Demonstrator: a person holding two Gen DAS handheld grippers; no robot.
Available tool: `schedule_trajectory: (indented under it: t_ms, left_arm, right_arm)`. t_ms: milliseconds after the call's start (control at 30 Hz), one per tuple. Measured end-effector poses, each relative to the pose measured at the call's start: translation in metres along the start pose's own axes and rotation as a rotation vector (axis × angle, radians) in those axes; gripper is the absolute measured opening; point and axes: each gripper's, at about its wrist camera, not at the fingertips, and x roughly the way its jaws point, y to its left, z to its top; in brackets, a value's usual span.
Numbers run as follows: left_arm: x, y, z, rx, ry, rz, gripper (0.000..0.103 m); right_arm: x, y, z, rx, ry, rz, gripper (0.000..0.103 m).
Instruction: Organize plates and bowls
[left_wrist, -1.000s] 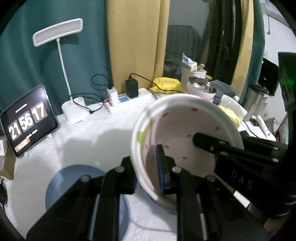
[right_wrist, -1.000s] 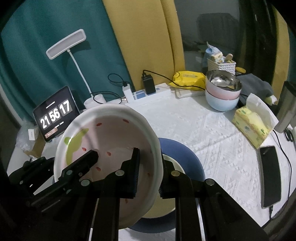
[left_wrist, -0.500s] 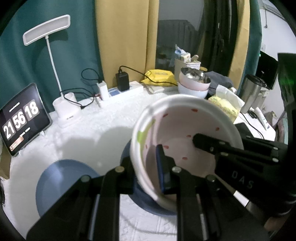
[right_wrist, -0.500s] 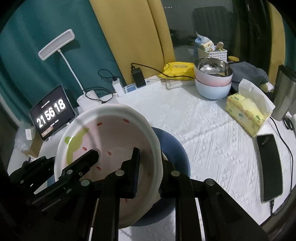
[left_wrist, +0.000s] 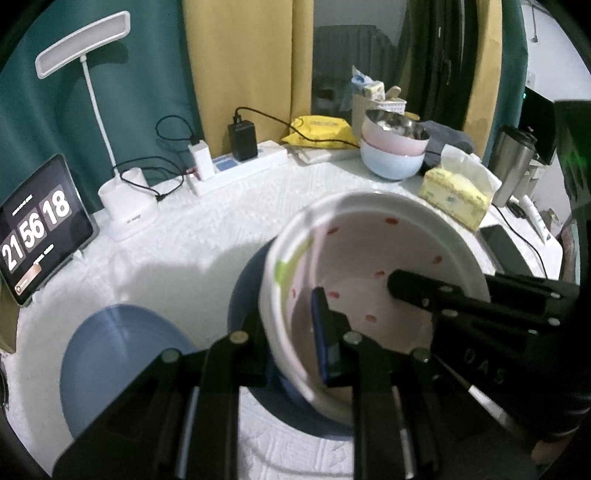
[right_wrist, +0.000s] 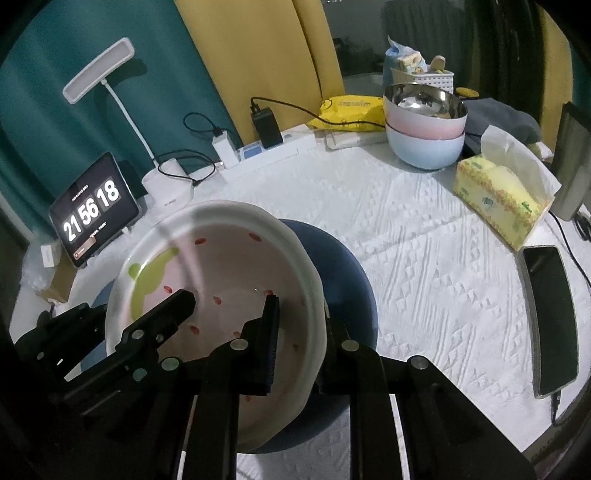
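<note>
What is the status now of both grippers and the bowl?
Left gripper and right gripper both shut on strawberry-print bowl, opposite rims. Bowl tilted, above dark blue plate. Second blue plate off to the side. Nothing in the way.

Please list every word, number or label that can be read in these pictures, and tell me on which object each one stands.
"21 56 18": black tablet clock screen.
"DAS": black right hand-held gripper, on its body, seen in the left view.
Small lines on the tablet: too small to read.
Yellow tissue box print: blurred.

Clock tablet (right_wrist: 92, 210): left on the counter (right_wrist: 406, 229), showing 21 56 18
Desk lamp (left_wrist: 83, 64): white, beside the tablet
Tissue box (right_wrist: 498, 201): yellow, right
Phone (right_wrist: 552, 325): dark, near the right edge
</note>
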Motion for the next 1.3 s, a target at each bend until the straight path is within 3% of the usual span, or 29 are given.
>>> schedule_trajectory:
  t_ms: [633, 1300]
  left_arm:
    - [0.014, 0.002, -0.004, 0.009, 0.016, 0.026, 0.017]
    - [0.022, 0.011, -0.004, -0.011, 0.038, 0.042, 0.019]
  right_arm:
    - [0.016, -0.001, -0.003, -0.004, 0.029, -0.017, 0.018]
    - [0.024, 0.01, -0.003, -0.085, 0.021, -0.108, 0.018]
